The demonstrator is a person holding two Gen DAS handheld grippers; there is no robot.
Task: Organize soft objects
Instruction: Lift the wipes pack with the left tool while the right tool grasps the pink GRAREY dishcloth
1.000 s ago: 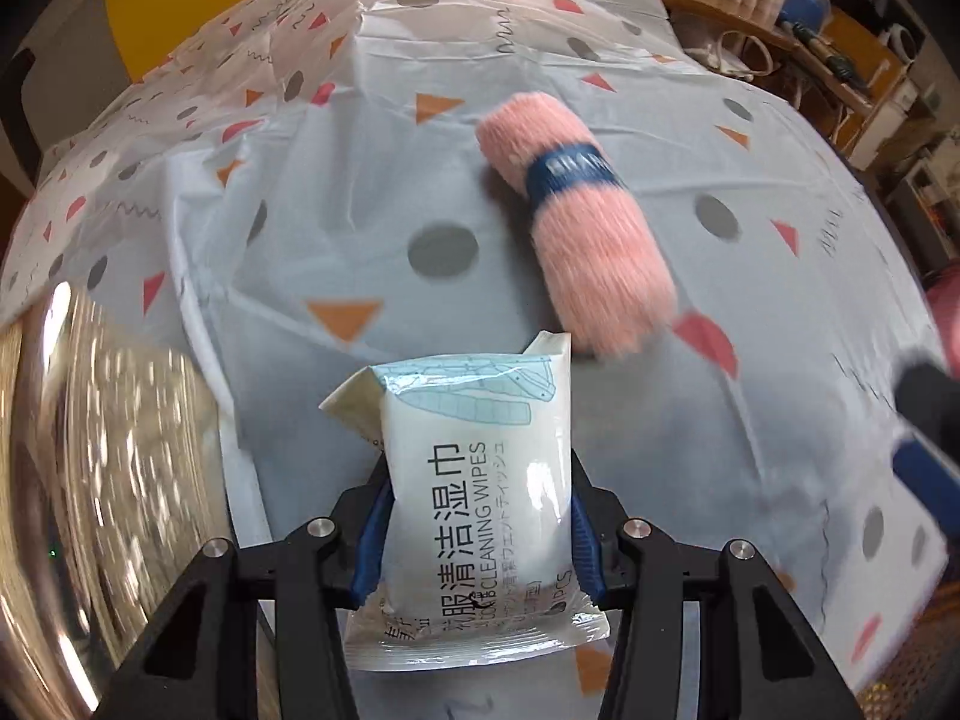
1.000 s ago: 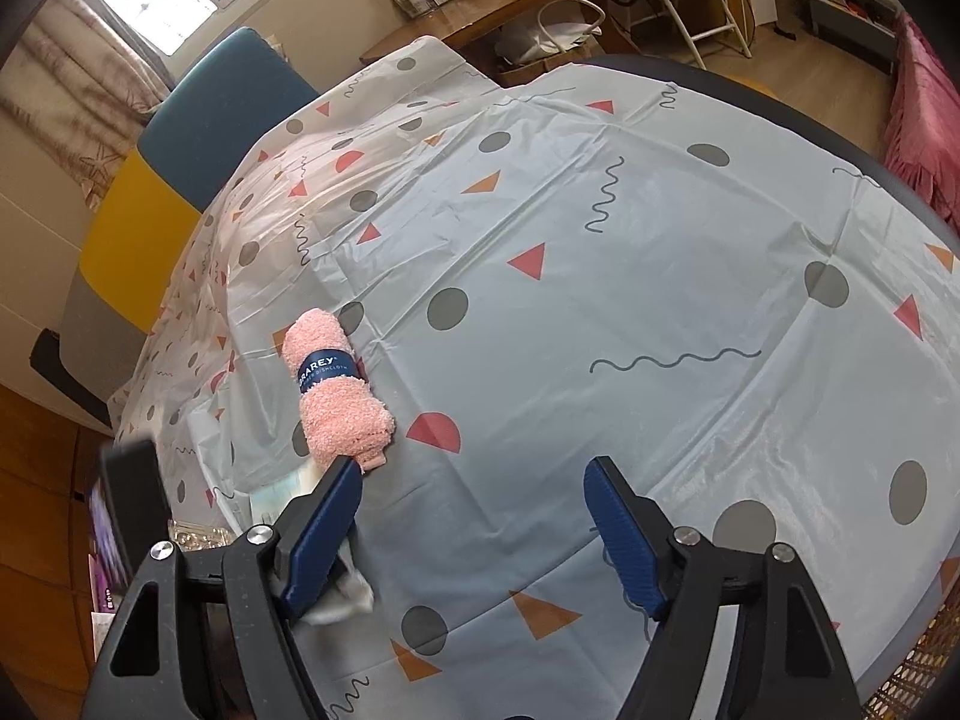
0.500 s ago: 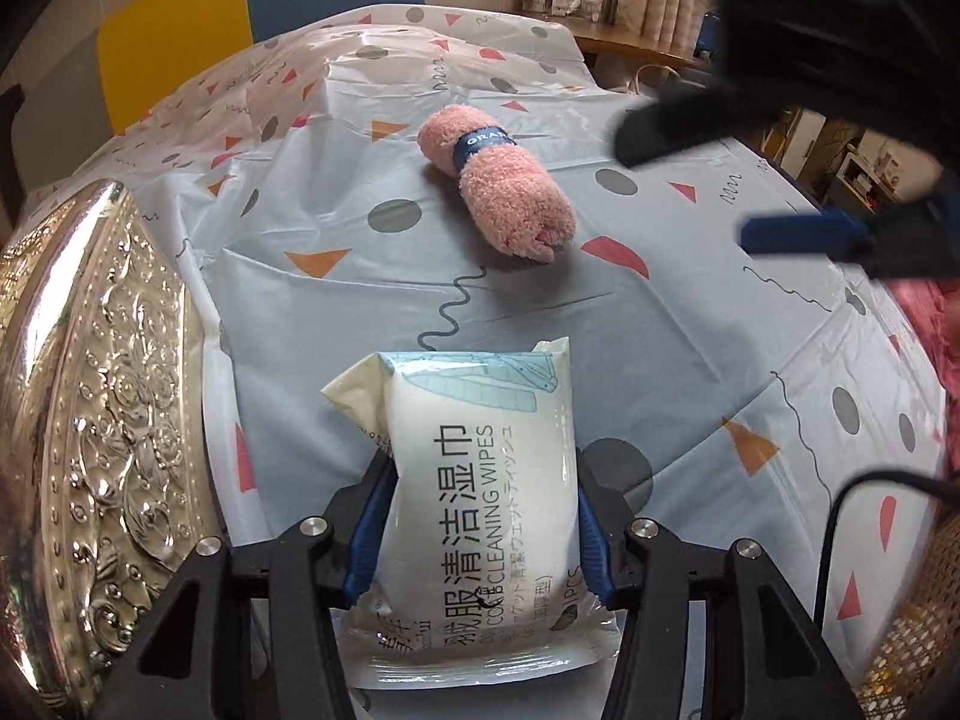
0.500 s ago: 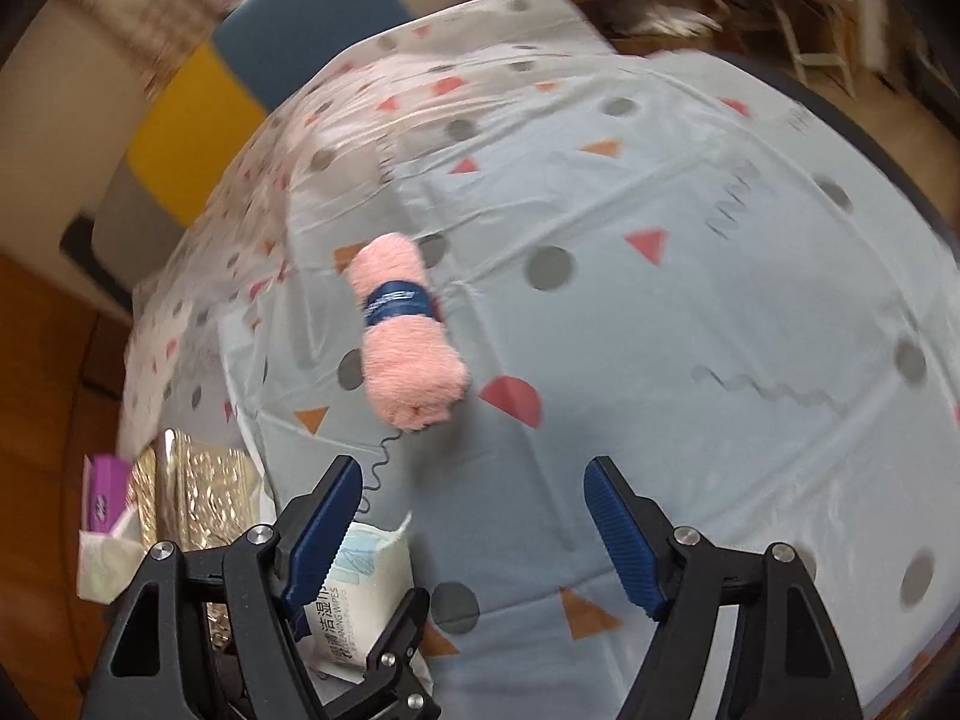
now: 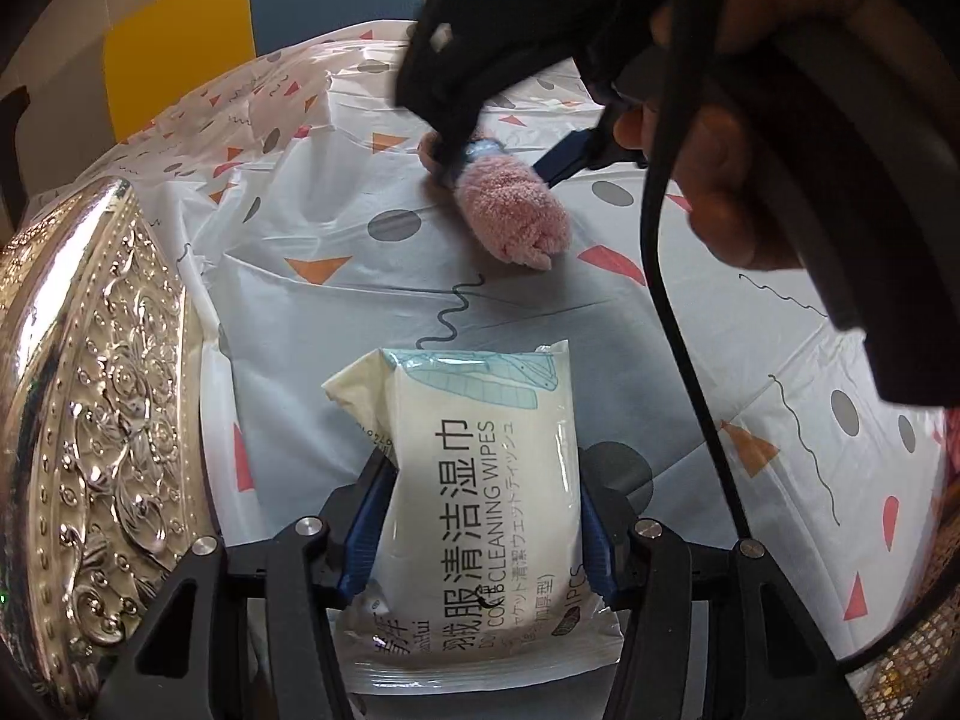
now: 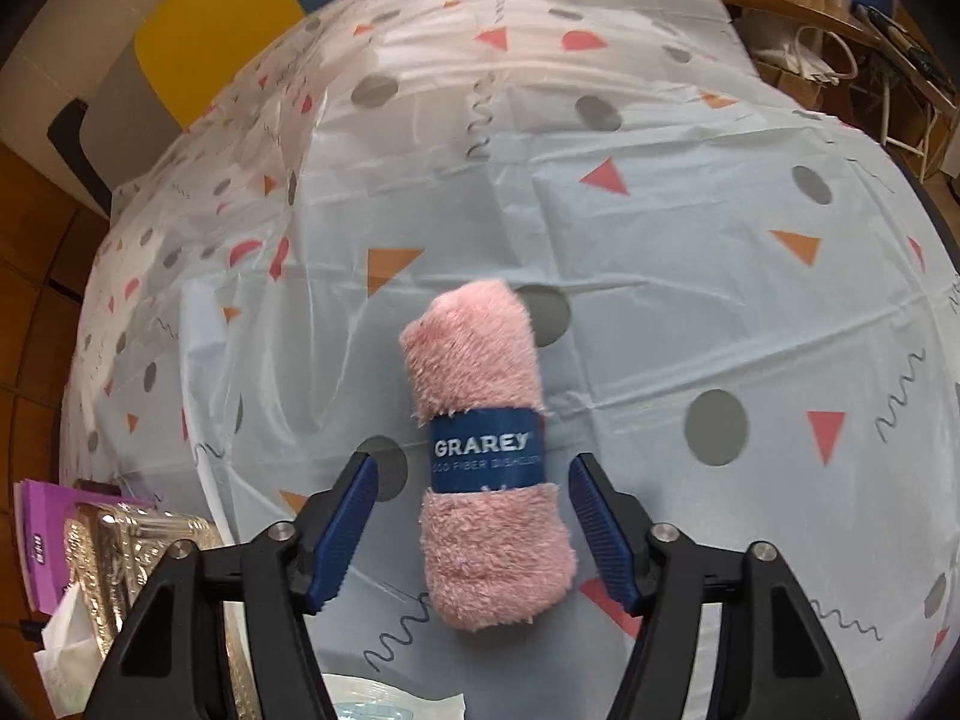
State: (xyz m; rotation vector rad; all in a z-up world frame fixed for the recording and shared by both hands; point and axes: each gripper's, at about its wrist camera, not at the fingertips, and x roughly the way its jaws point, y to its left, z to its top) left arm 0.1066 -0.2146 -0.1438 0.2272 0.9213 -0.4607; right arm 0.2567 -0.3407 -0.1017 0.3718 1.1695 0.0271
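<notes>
My left gripper (image 5: 477, 531) is shut on a white pack of cleaning wipes (image 5: 474, 498) and holds it just above the patterned tablecloth. A rolled pink fluffy towel (image 6: 486, 468) with a blue paper band lies on the cloth. My right gripper (image 6: 471, 516) is open, with its fingers on either side of the roll at the band, not touching it. In the left wrist view the towel (image 5: 513, 216) lies beyond the wipes, with the right gripper (image 5: 498, 165) straddling its far end.
A silver embossed tray (image 5: 78, 420) stands at the left, close to the wipes; it also shows in the right wrist view (image 6: 138, 552) next to a purple box (image 6: 39, 528) and a tissue. A yellow and blue chair (image 5: 240, 18) stands behind the table.
My right gripper has come down over the pink towel roll, which now lies between its open fingers. My left gripper has drawn back towards the silver tray with the wipes still in it.
</notes>
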